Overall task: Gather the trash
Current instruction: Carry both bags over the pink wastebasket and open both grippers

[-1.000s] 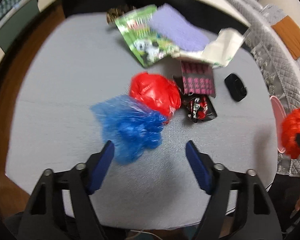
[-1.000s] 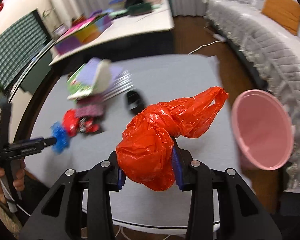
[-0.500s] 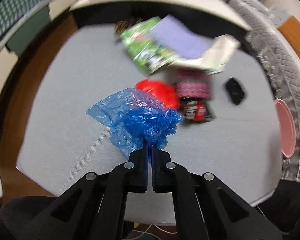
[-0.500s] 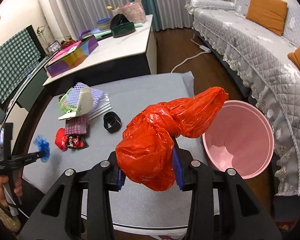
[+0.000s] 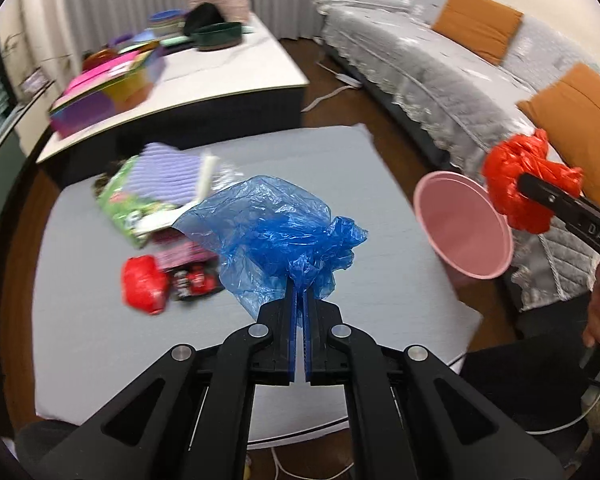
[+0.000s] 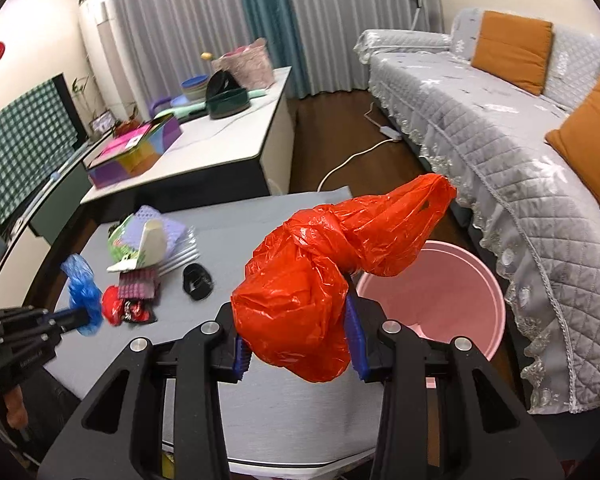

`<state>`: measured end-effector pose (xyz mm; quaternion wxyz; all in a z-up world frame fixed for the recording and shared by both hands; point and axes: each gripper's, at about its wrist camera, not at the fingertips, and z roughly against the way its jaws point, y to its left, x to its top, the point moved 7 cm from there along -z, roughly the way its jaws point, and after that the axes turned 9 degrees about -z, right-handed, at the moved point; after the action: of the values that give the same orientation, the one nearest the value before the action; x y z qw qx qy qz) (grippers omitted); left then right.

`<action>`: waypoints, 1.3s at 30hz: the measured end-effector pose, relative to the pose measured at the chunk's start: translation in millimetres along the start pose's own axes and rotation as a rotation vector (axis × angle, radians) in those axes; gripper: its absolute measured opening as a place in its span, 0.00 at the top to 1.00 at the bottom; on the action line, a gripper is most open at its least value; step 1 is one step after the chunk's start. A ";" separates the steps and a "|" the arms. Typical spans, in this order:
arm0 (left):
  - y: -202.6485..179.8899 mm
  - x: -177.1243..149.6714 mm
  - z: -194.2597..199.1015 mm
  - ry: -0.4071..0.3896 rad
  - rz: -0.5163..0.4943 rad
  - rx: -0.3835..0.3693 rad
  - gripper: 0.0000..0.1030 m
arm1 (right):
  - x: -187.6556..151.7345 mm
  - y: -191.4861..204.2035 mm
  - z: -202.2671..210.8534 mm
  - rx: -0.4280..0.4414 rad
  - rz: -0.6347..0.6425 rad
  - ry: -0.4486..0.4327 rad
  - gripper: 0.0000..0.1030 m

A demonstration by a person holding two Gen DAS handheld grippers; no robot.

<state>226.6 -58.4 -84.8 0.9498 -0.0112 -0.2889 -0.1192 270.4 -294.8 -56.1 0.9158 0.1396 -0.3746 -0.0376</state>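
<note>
My left gripper [image 5: 300,292] is shut on a crumpled blue plastic bag [image 5: 284,232], which hangs lifted above the grey table [image 5: 100,344]. My right gripper [image 6: 296,320] is shut on a knotted red plastic bag [image 6: 324,272], held just left of the pink bin [image 6: 452,296] beside the table. In the left wrist view the red plastic bag [image 5: 516,184] hovers at the rim of the pink bin [image 5: 464,228]. A smaller red wad [image 5: 144,284] and dark snack wrappers [image 5: 192,280] lie on the table.
A green packet [image 5: 128,204], a purple mat [image 5: 168,172] and a white card lie piled at the table's far left. A black object [image 6: 198,280] sits mid-table. A white counter [image 6: 220,136] with boxes stands behind. A grey sofa [image 6: 500,136] runs along the right.
The left gripper closed on the blue bag and lifted it off the table, swinging toward the bin. The right gripper carried the red bag up and closer to the pink bin.
</note>
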 end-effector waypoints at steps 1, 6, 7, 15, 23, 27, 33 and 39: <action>-6.5 0.1 -0.5 0.000 -0.011 -0.001 0.98 | 0.5 -7.8 0.6 -0.004 -0.015 -0.002 0.62; -35.0 13.4 -16.2 0.019 -0.074 -0.019 0.98 | -0.1 -33.9 1.2 -0.028 -0.067 -0.008 0.62; -41.5 16.3 -20.1 0.022 -0.088 -0.024 0.98 | -0.2 -41.3 0.0 -0.036 -0.082 -0.006 0.62; -87.5 44.8 -51.7 0.068 -0.150 -0.114 0.98 | 15.7 -82.5 -6.7 -0.084 -0.144 -0.016 0.62; -163.3 103.6 -74.8 0.024 -0.278 -0.285 0.98 | 33.1 -136.6 -22.8 -0.148 -0.200 -0.031 0.62; -198.8 117.1 -97.2 0.038 -0.324 -0.331 0.98 | 28.3 -154.2 -39.5 -0.174 -0.198 0.018 0.62; -225.5 124.6 -134.3 0.098 -0.333 -0.346 0.98 | 26.2 -177.4 -51.5 -0.196 -0.232 0.055 0.61; -240.0 128.8 -162.4 0.137 -0.343 -0.341 0.98 | 23.1 -189.3 -66.1 -0.224 -0.236 0.101 0.61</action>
<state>363.1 -334.5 -160.4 0.9175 -0.1139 -0.1974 -0.3259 339.7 -465.1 -139.2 0.9326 0.0816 -0.3026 -0.1791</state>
